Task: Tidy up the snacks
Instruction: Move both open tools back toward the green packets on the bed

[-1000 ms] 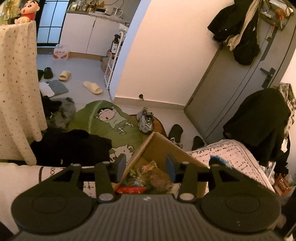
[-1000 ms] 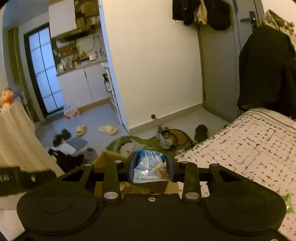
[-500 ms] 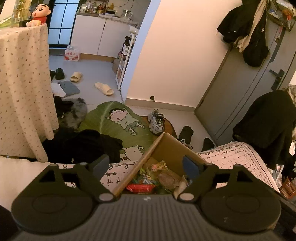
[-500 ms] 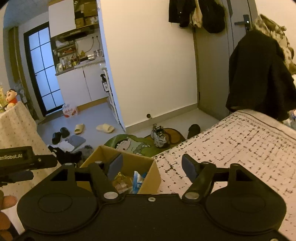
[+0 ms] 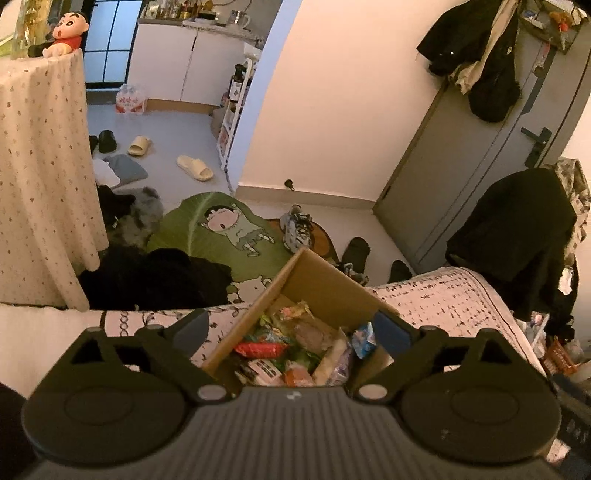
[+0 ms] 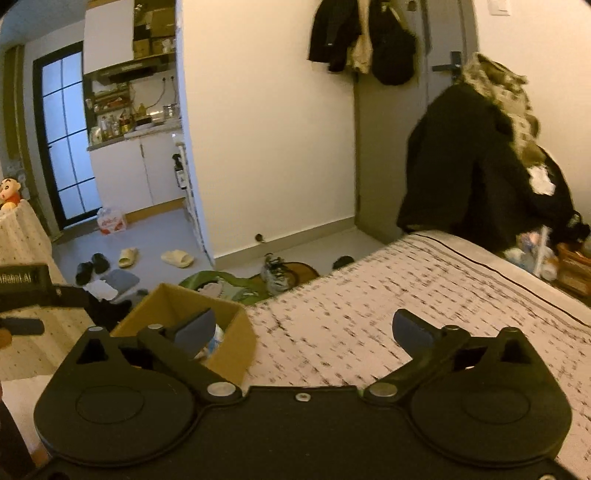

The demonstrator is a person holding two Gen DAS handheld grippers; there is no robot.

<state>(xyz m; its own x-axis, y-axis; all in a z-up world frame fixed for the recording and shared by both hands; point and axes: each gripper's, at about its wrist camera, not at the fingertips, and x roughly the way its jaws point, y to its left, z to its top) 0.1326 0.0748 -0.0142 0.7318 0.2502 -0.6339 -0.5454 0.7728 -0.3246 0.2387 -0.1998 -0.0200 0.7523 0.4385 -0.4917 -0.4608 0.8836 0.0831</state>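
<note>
Snack packets lie in the box on the bed.

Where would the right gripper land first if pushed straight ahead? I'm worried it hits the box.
Probably the patterned bedspread: the right gripper, jaws opening and empty, aims right of the cardboard box. Depth is uncertain.

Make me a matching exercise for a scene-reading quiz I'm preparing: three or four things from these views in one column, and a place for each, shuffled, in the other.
Things:
1. open brown cardboard box of snack packets
2. cartoon boy doll in a red shirt
3. grey laced sneaker
4. black jacket bundle

Places:
A. hanging at the top of the grey door
B. on the patterned bedspread
C. on the floor beside the green cartoon rug
D. on top of the table with the dotted cloth

Pairs: 1-B, 2-D, 3-C, 4-A
</note>
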